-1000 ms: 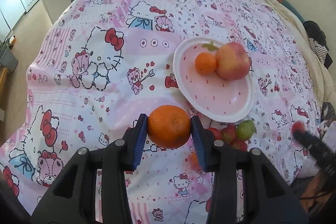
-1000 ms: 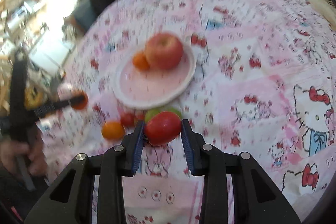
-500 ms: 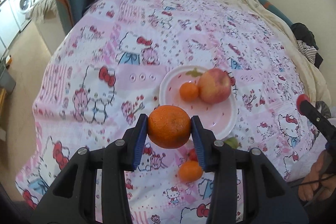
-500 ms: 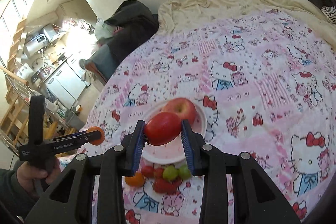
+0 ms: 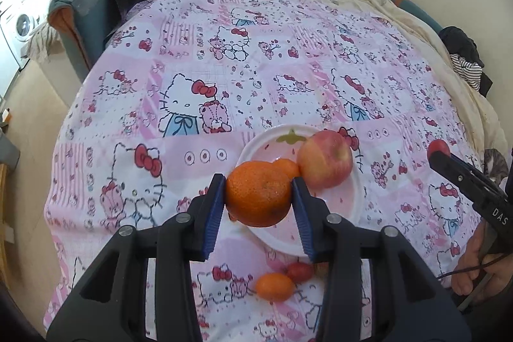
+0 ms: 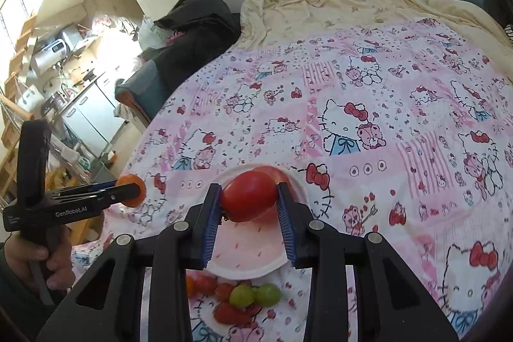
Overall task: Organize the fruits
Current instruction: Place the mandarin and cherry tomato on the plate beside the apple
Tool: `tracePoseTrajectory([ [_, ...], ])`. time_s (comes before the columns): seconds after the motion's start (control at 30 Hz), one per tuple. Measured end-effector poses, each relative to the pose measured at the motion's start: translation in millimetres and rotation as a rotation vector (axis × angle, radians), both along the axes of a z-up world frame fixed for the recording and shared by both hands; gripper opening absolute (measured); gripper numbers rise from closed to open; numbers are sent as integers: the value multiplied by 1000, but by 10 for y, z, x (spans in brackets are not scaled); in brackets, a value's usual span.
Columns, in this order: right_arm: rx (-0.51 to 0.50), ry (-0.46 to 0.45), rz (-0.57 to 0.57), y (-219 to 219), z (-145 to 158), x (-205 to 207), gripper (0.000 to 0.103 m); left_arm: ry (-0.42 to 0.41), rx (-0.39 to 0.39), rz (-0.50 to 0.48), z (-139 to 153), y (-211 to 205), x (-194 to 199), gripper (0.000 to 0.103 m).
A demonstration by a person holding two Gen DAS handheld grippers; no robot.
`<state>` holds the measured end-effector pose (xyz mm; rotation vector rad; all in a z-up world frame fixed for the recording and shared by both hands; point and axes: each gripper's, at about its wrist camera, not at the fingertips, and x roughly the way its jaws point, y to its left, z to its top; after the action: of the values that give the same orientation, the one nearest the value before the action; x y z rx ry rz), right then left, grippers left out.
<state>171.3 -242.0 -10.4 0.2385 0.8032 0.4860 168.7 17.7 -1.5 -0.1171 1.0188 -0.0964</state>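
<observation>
Left gripper: the black two-finger tongs with blue pads (image 5: 258, 197) are clenched on a large round orange mandarin (image 5: 258, 194), held in the air over the near-left part of the plate.

Right gripper: the matching black tongs (image 6: 249, 200) grip a smooth red tomato-like fruit (image 6: 248, 195), also aloft above the plate.

Plate: a round white dish with a pink strawberry print (image 5: 358, 197) sits on the pink cartoon-cat bedspread (image 5: 192, 60). It already carries a big red-yellow apple (image 5: 324, 160) and a small orange mandarin (image 5: 288, 167), touching each other.

Loose fruit: just beside the plate's near rim lie another small orange citrus (image 5: 275, 287), a small red fruit (image 5: 300, 271), two green grapes (image 6: 255, 295) and several more small red pieces (image 6: 229, 311), all bunched together on the cloth.

Done: two fruits are plated; two more are picked up.

Left: by the look of it, both held fruits need setting down on the free pink area of the plate, then the cluster on the cloth must be gathered. The task seems under halfway.

Risk: the apple takes much room, so round fruit may roll off the shallow rim.
</observation>
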Motion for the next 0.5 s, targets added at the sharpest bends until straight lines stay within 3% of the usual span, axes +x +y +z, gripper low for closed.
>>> tracePoseTrajectory([
  [0.5, -122, 176, 70, 242, -588, 503, 36, 93, -10, -16, -641, -71, 567, 37],
])
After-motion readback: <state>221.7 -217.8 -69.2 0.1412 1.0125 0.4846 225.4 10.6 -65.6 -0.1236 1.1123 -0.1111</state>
